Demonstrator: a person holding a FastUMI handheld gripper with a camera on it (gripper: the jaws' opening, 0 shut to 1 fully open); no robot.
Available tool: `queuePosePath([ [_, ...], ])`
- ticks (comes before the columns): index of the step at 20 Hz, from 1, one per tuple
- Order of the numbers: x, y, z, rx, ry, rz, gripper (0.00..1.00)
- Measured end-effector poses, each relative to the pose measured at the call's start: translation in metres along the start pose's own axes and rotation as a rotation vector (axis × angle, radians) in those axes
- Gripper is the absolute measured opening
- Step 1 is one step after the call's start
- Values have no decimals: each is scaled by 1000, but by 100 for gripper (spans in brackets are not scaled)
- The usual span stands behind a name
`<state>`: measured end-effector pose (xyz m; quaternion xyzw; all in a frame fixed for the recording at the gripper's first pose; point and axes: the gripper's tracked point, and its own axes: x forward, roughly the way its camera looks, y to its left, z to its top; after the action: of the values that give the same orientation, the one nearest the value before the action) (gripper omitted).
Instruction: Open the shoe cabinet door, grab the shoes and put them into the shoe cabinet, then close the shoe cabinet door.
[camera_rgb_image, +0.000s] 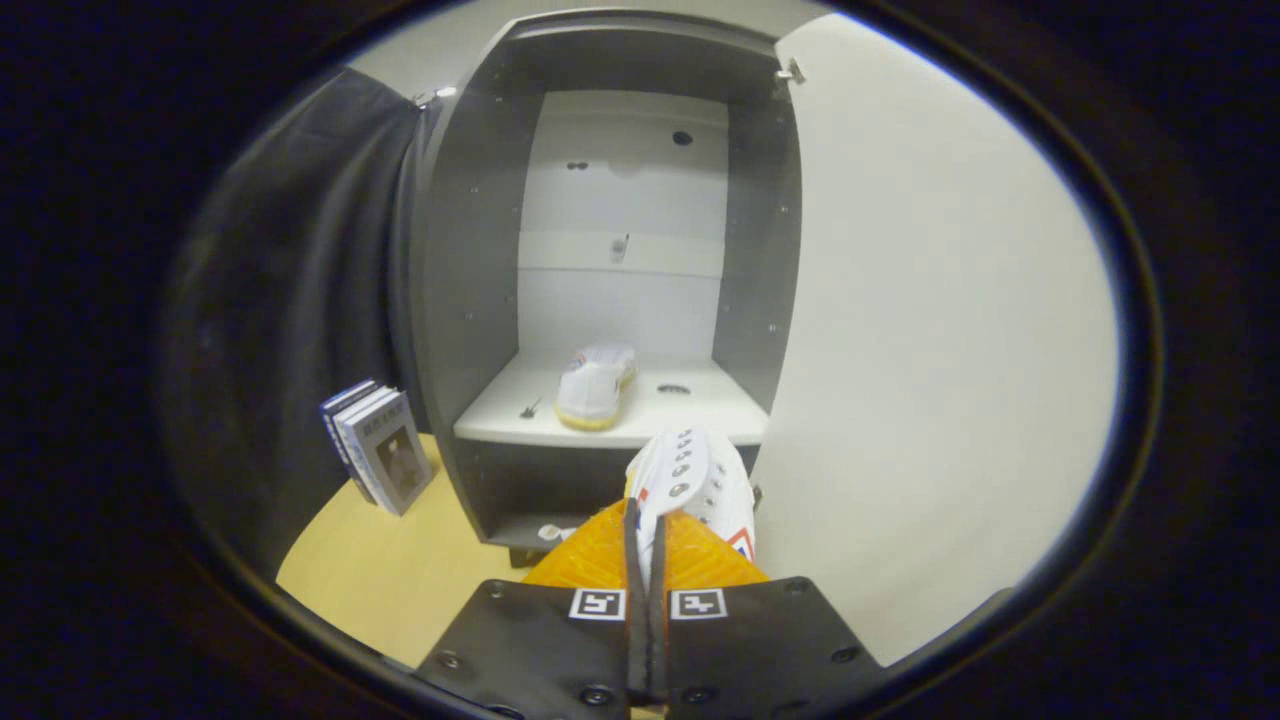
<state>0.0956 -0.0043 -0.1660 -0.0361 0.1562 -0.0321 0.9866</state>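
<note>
Gripper (646, 520): fingers pinching a white shoe (695, 480).
Cabinet (470, 300): door (930, 350) standing open, second shoe (597, 385) lying on shelf (500, 412).

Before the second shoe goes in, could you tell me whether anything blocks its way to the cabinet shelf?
Nothing visible does. The gripper is shut on the held shoe, the door stands swung open, and the shelf is free beside the first shoe, which sits toward its middle.

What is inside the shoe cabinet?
One white shoe sits on the shoe cabinet shelf. The gripper holds a second shoe, hiding part of the space below.
</note>
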Motion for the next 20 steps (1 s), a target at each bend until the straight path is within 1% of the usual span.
queuePosePath([
  [4,62,-5,27,-61,-4,27,2],
  [8,134,-2,24,-130,57,59,2],
  [10,156,4,19,-162,84,85,2],
  [13,177,9,19,-231,95,107,2],
  [15,188,15,16,-211,113,141,2],
  [17,199,9,21,-174,107,134,2],
  [20,216,9,24,-100,121,150,3],
])
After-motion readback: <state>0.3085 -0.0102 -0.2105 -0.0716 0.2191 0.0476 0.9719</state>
